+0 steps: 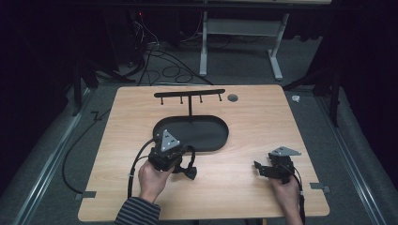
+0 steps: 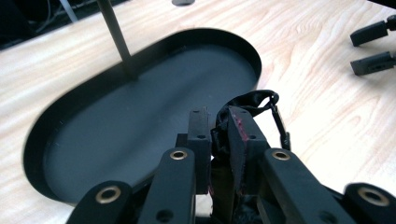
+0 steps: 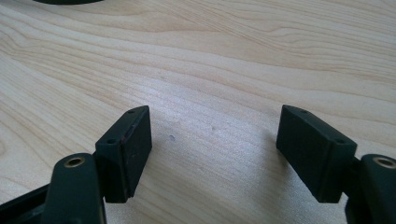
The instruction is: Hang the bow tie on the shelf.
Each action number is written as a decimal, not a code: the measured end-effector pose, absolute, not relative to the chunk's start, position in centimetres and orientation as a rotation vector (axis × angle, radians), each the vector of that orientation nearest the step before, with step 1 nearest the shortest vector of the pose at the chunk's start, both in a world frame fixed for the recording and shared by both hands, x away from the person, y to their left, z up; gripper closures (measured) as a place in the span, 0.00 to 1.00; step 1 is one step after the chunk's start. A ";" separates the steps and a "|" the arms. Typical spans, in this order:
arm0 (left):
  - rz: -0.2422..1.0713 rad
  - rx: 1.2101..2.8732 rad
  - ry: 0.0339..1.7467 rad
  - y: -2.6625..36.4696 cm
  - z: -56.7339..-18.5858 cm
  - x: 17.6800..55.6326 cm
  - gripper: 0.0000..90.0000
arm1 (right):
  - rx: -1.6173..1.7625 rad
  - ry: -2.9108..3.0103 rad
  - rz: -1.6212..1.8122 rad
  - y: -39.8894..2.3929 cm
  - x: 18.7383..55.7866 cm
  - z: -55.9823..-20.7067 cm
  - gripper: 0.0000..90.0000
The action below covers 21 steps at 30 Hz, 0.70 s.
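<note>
A black oval tray [image 1: 206,133] sits mid-table with a thin T-shaped hook stand [image 1: 189,93] rising from its back edge. My left gripper [image 1: 180,163] is just in front of the tray's left end, shut on a black satin bow tie [image 1: 189,171] whose strap hangs below it. In the left gripper view the jaws [image 2: 218,119] pinch the bow tie [image 2: 252,100] above the tray [image 2: 140,116], with the stand's pole [image 2: 116,37] ahead. My right gripper [image 1: 260,168] rests low at the front right, open with only bare wood between its jaws [image 3: 215,135].
A grey grommet [image 1: 233,97] is set in the table near the back edge. Tape marks [image 1: 88,194] sit at the front corners. Cables and a white desk frame [image 1: 204,47] lie on the floor beyond the table. The right gripper [image 2: 371,46] appears far right in the left gripper view.
</note>
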<state>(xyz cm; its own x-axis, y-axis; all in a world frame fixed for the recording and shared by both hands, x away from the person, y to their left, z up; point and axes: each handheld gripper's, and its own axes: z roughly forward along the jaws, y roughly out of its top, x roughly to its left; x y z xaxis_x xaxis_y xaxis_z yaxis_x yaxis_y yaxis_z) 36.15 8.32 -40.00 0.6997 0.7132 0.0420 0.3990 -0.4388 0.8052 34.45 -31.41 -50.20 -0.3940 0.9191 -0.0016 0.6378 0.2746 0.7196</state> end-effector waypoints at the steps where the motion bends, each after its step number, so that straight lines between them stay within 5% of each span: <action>1: 0.491 2.076 0.842 8.2 -39.6 36.3 0.89 | 1.403 2.131 0.902 -31.4 34.4 -50.2 0.31; 21: 0.539 2.039 0.842 8.0 -36.2 39.6 0.89 | 1.403 2.131 0.903 -31.4 34.4 -50.2 0.31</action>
<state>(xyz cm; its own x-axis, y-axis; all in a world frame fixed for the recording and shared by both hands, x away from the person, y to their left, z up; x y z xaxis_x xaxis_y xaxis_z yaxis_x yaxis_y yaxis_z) 39.64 7.97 -36.19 0.6812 0.7290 0.0673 0.3659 -0.4186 0.8312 34.44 -31.41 -50.20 -0.3947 0.9188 -0.0021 0.6374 0.2755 0.7196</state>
